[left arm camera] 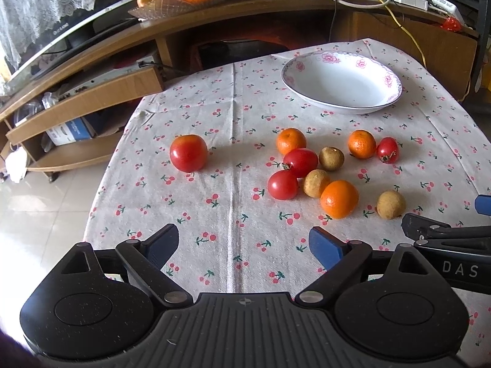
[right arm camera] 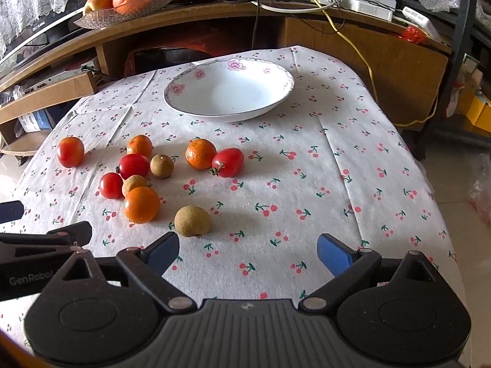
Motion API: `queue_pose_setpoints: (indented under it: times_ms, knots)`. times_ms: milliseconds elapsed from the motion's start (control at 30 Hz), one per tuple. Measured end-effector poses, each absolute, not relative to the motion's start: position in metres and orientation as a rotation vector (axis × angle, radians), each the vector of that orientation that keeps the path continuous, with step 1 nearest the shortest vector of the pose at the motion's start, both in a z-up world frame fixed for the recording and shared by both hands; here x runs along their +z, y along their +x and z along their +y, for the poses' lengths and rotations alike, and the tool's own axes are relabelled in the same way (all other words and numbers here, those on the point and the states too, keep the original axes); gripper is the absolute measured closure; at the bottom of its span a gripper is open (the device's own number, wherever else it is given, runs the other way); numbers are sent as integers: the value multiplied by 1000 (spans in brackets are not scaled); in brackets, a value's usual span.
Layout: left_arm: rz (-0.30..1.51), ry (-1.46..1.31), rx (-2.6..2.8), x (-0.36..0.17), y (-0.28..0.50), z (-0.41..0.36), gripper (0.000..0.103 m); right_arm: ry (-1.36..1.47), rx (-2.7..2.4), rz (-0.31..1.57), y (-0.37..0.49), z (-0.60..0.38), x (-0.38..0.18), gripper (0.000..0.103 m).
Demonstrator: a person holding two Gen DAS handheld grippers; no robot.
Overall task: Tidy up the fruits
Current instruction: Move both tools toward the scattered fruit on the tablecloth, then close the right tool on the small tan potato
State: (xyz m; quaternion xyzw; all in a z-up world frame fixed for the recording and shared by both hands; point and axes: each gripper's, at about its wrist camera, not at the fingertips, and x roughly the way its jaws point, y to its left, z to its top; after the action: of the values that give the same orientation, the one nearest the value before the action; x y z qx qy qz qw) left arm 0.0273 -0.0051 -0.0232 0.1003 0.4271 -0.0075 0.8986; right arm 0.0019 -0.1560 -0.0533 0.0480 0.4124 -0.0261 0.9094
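The right gripper hangs low over the near edge of the table with its blue pads spread wide and nothing between them; the left gripper beside it is likewise released and empty. Nearest the right gripper's left pad lies a brown longan, apart from the other fruit. Beyond it sits a loose cluster: a mandarin touching a second longan, two cherry tomatoes, a third longan and a smaller mandarin. To the right, another mandarin touches an oblong tomato. One larger tomato stands well apart on the left. The white flowered bowl at the far side of the cherry-print tablecloth holds nothing.

By the look of it no fruit has been sorted yet, so this is the first approach. The likely next move is to shift the right gripper left and forward, straddle the near longan, and close gently on it.

Legible writing: "GenRobot" on the left gripper's arm in the right view, "DAS" on the right gripper's arm in the left view.
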Motion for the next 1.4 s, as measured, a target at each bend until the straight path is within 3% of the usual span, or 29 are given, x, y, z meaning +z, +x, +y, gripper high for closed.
queue_pose_setpoints:
  times_ms: [767,1000,1233,1400]
  knots:
    - [918,193,-12,-34,43,5,9,83,61,879,32,-146,-63,23]
    - [916,176,-43,-37,46,7,9,38,102,889,42,-138,-67,41]
    - [915,130,-87,-40,49,10,10,-5,142,887,40,-134,-65,69]
    - [910,123,-114,-41,54,8,13,-4,151,891,37,-138,-64,72]
